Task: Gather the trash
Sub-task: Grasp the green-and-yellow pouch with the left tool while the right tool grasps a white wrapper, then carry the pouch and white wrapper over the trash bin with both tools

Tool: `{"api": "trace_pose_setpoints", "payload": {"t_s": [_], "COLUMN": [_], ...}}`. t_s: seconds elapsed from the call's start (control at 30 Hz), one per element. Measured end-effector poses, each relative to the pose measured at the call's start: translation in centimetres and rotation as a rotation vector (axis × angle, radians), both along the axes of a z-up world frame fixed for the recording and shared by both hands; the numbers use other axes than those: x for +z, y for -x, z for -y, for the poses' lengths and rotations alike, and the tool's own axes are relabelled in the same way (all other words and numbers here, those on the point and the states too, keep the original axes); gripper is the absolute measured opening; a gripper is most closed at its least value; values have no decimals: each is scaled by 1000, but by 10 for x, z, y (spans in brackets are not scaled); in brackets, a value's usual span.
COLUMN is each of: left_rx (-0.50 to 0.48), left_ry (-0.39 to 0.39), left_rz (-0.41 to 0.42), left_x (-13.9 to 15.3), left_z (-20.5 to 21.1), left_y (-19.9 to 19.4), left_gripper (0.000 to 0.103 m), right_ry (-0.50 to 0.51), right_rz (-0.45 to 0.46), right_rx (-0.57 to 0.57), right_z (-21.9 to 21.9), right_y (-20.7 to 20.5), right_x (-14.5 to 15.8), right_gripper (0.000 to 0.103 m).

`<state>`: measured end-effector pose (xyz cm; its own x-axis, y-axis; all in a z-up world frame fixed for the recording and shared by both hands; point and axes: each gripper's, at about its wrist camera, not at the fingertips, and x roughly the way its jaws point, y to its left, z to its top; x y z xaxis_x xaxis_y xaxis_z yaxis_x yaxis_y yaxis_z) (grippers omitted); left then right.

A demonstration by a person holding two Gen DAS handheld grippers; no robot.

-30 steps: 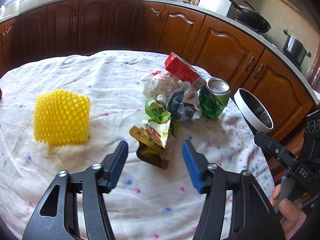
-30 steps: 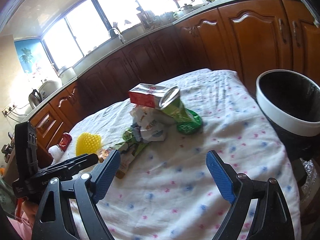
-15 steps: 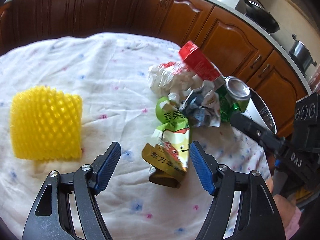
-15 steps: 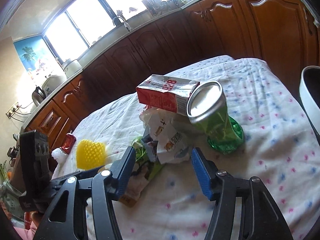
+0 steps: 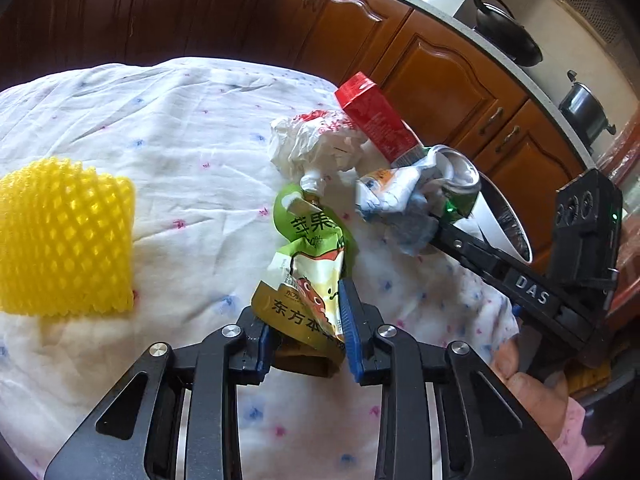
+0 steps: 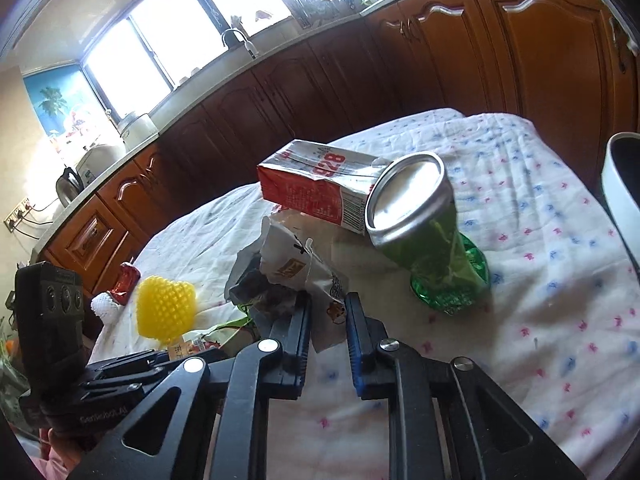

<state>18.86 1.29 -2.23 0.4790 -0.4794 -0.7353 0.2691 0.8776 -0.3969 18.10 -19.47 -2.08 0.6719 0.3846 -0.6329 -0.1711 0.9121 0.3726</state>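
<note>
A pile of trash lies on the white cloth-covered table. My left gripper is shut on the lower end of a green and gold juice pouch. In the right wrist view, my right gripper is shut on a crumpled white and grey wrapper, also seen from the left wrist as the wrapper. A red and white carton leans on a crushed green can. A crumpled white bag lies under the carton.
A yellow foam net sleeve lies at the left of the table. A white bin with a dark inside stands off the table's right edge. Wooden cabinets run behind, with a pan and pot on the counter.
Both grippers moved forward into the pile and went from open to shut, the left on the juice pouch and the right on the crumpled wrapper.
</note>
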Motion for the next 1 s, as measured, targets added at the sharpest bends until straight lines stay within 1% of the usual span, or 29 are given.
{"api": "trace_pose_setpoints", "payload": {"t_s": [0.1,0.23,0.47,0.63,0.8,1.0], "left_rx": [1,3,-39,-96,-149,-213], "left_ry": [-12,-3,11,20,21,12], "left_rz": [28,77,148,170,190,209], "left_x": [7,22,44,53,56,61], "left_z": [0,1,20,47,78,117], "left_y": [11,29,48,54,58,60], "left_gripper": [26,25,25,25,25,25], "right_ry": [1,-7,-15,-21,-25,-27], "right_rz": [15,38,60,62,77,93], "right_rx": [9,-2,-72,-147,-219,-298], "right_z": [5,19,51,80,110,147], "right_y": [16,41,79,98,115,126], "right_x": [7,16,26,28,31,37], "right_gripper": [17,17,17,17,17,17]}}
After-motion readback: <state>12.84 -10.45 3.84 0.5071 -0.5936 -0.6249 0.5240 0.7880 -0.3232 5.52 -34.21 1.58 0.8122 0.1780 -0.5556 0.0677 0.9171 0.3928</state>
